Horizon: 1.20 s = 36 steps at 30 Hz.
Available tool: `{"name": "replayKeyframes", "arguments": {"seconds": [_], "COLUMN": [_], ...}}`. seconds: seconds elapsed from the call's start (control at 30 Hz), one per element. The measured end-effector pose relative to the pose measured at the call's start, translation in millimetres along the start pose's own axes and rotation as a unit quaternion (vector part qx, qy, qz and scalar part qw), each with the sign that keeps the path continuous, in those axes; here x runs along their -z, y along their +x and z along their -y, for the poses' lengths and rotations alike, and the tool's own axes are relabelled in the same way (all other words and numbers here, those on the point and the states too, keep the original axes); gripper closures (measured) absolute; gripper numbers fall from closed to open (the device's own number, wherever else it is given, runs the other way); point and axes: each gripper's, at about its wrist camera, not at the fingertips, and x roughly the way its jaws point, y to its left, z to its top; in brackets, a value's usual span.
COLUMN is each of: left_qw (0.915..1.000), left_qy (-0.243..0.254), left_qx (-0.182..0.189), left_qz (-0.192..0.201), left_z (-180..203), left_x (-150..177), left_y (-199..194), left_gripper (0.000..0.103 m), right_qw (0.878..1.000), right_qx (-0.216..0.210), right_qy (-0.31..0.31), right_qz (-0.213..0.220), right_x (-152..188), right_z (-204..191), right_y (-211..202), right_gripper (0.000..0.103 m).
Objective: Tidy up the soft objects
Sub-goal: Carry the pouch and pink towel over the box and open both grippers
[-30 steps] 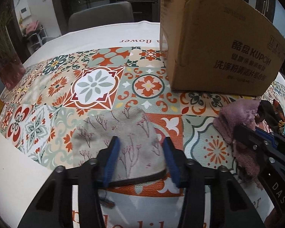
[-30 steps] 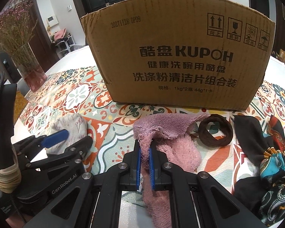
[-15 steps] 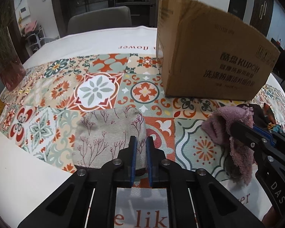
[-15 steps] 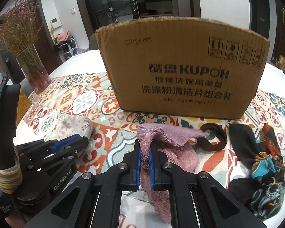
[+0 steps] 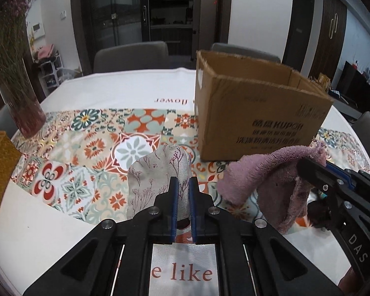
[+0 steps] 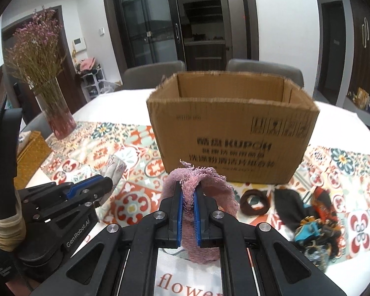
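Both cloths are off the table now. A second ago the left gripper (image 5: 182, 192) sat with jaws wide on either side of the beige fabric pouch with the printed red twig pattern (image 5: 157, 172), which lay flat on the patterned tile tablecloth (image 5: 86, 148). It has since clamped on the pouch's near edge and lifted it; the pouch now hangs bunched from the blue pads, clear of the cloth.

The right gripper (image 6: 187, 204) was already pinched on the fluffy mauve-pink towel (image 6: 207, 190) and has risen with it, so the towel drapes over both fingers and dangles below them.

Both wrist views now look over the near rim into the open brown cardboard box (image 6: 234, 128), which stands toward the far right of the table. A second ago only its printed front wall showed. From here the inside looks empty, though the floor is hidden.

My read: pick phase done for these two, next is carry forward and release over the box (grips look shallow, near the fabric edges, so a slip mid-carry is possible).

Still waiting near the table's right edge, in front of the box: a dark brown fabric ring (image 6: 255, 202) and a black scarf with teal and orange print (image 6: 308, 219).
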Motion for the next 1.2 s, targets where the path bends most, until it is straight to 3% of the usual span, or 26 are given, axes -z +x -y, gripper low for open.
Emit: {"name": "replayKeyframes", "arguments": {"seconds": [0.57, 0.87, 1.2], "left_qw": [0.9973, 0.9945, 0.9929], "left_qy": [0.009, 0.024, 0.034], "left_qx": [0.020, 0.045, 0.043], "left_qz": [0.070, 0.091, 0.105], "left_z": [24.4, 52.2, 68.4], "left_x": [-43.2, -83.7, -116.4], "left_y": [-71.9, -86.5, -89.1], "left_gripper": [0.093, 0.093, 0.093], "right_qw": [0.997, 0.993, 0.991], "right_qx": [0.013, 0.033, 0.039], "right_qy": [-0.011, -0.014, -0.006], "right_qz": [0.077, 0.110, 0.127], "right_x": [-39.9, -73.4, -101.5], "right_z": [4.3, 20.7, 36.9], "right_y": [-74.5, -103.6, -107.7], "right_gripper": [0.094, 0.094, 0.094]}}
